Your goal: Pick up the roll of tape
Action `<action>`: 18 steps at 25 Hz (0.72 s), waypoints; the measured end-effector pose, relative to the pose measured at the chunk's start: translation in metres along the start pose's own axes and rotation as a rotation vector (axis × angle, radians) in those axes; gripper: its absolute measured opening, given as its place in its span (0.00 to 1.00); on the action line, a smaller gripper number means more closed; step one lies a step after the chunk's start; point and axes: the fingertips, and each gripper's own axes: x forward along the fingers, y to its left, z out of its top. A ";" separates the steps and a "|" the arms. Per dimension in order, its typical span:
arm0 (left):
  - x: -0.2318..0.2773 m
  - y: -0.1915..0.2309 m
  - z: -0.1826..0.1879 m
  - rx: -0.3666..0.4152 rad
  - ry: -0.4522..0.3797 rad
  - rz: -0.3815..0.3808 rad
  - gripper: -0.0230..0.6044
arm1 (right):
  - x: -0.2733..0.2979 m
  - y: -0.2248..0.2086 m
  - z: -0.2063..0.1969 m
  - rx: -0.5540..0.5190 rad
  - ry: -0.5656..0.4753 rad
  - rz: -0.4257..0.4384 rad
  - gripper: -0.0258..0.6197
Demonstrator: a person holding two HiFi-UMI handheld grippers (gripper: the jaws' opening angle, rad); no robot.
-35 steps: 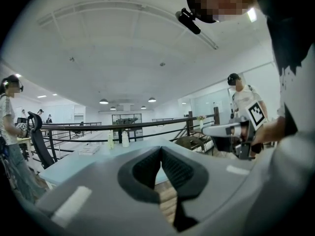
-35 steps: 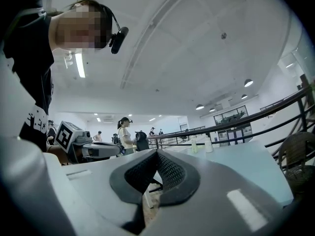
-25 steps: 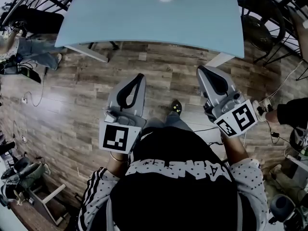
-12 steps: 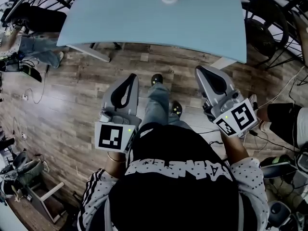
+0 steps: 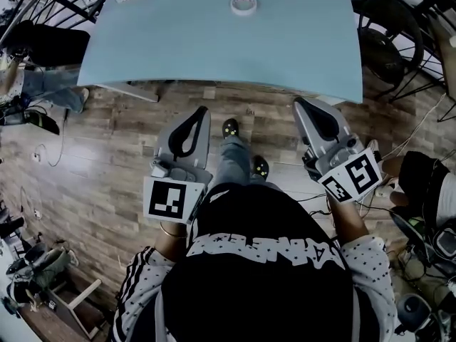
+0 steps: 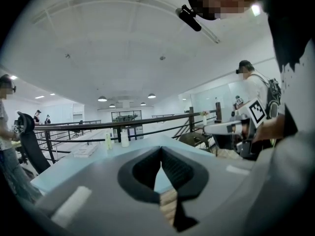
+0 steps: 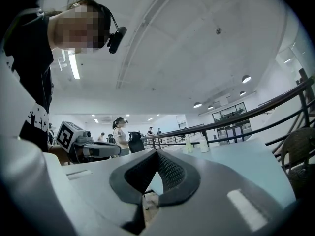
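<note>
A large open-plan work hall, more lab than office, set on an upper level. From the head view, a pale blue table [image 5: 214, 41] stands at 12 o'clock on a wood-plank floor [image 5: 107, 162], with a black chair [image 5: 388, 38] at 2 o'clock and loose gear [image 5: 427, 241] on the floor at 4 o'clock. The gripper views show a black railing [image 6: 123, 124] running past the table's far side, a high white ceiling with round lights [image 6: 102, 99], and glass partitions beyond. Other people [image 7: 118, 132] stand about, one [image 6: 253, 90] with a marker-cube rig [image 6: 258, 111] of the same kind.
</note>
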 end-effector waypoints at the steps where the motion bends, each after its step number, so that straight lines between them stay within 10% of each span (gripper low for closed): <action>1: 0.004 0.005 -0.002 -0.002 0.005 -0.002 0.04 | 0.005 -0.003 0.000 -0.002 0.001 -0.006 0.04; 18: 0.117 0.119 -0.002 -0.064 0.023 -0.038 0.04 | 0.134 -0.073 0.007 -0.004 0.050 -0.054 0.04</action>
